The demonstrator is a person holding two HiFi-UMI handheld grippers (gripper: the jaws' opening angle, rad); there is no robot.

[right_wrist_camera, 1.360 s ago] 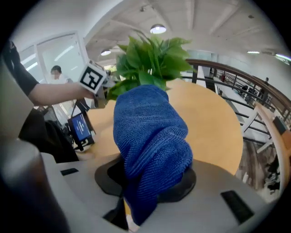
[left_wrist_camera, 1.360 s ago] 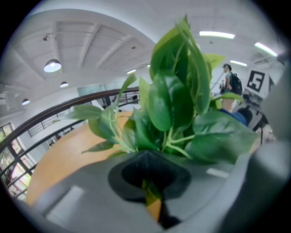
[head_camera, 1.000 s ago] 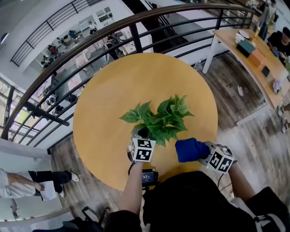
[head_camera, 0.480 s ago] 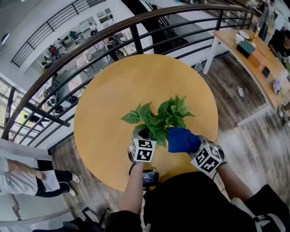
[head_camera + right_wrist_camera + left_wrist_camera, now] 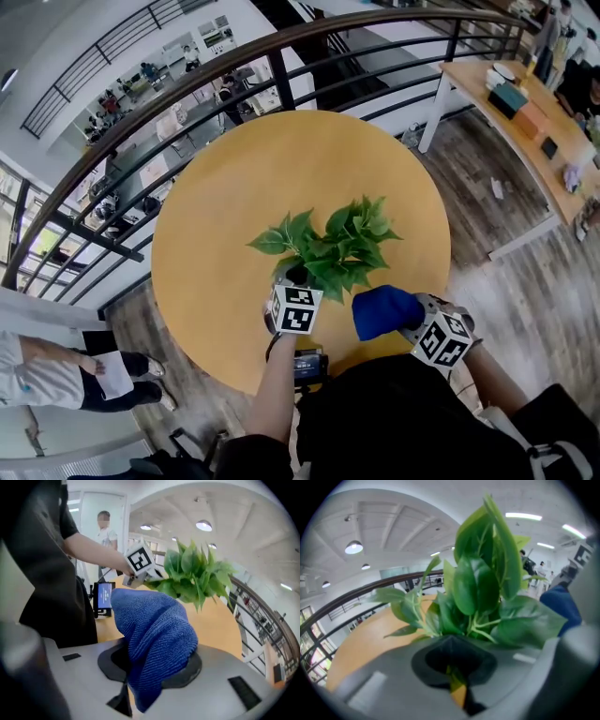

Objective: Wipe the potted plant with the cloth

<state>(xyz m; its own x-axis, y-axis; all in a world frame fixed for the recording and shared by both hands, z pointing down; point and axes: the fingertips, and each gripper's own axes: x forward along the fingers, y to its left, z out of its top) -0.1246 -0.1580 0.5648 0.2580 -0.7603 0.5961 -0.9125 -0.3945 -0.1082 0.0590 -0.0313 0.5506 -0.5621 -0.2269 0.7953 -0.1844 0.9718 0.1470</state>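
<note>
A potted plant [image 5: 337, 246] with broad green leaves stands near the front of the round yellow table [image 5: 234, 206]. My left gripper [image 5: 294, 283] sits right at its pale pot [image 5: 286, 272]. In the left gripper view the leaves [image 5: 483, 588] rise just ahead, and a yellow-green bit of the plant shows between the shut jaws of the left gripper [image 5: 457, 688]. My right gripper [image 5: 405, 319] is shut on a blue cloth [image 5: 382, 311], which hangs just right of the lower leaves, not touching them. In the right gripper view the cloth [image 5: 154, 634] bulges out of the right gripper [image 5: 140, 677], with the plant [image 5: 194, 576] beyond.
A dark curved railing [image 5: 281, 56] runs behind the table, with a drop to a lower floor beyond. A wooden desk [image 5: 525, 122] with several items stands at the upper right. A small screen device [image 5: 309, 366] hangs at the table's near edge.
The right gripper carried the cloth left and up against the lower leaves half a second ago, then drew back right and down. The left gripper and the plant stayed put.
</note>
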